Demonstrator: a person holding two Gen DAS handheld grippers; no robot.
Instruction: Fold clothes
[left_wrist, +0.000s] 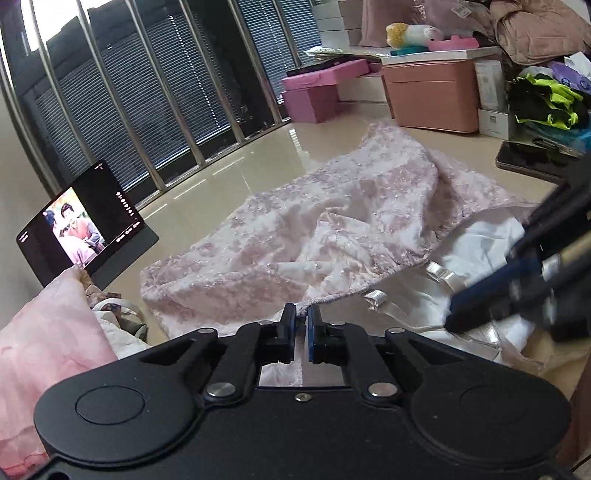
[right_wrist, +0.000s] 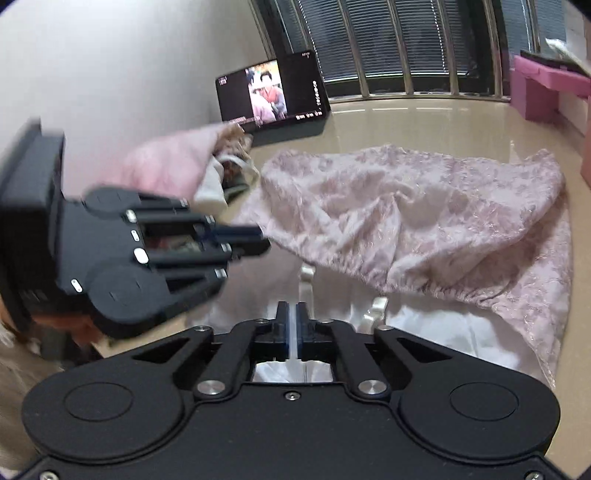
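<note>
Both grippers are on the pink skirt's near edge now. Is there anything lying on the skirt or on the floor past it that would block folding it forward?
Nothing visible lies on the pink skirt. The floor beyond it is bare up to the window bars. The tablet stands off to the left, clear of the cloth.

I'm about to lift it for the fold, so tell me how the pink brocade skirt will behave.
The pink brocade skirt probably hangs floppy: it already lies in soft rumples. Its white lining looks satiny, so the layers may slide apart. The left gripper pinches only an edge, so expect sagging.
</note>
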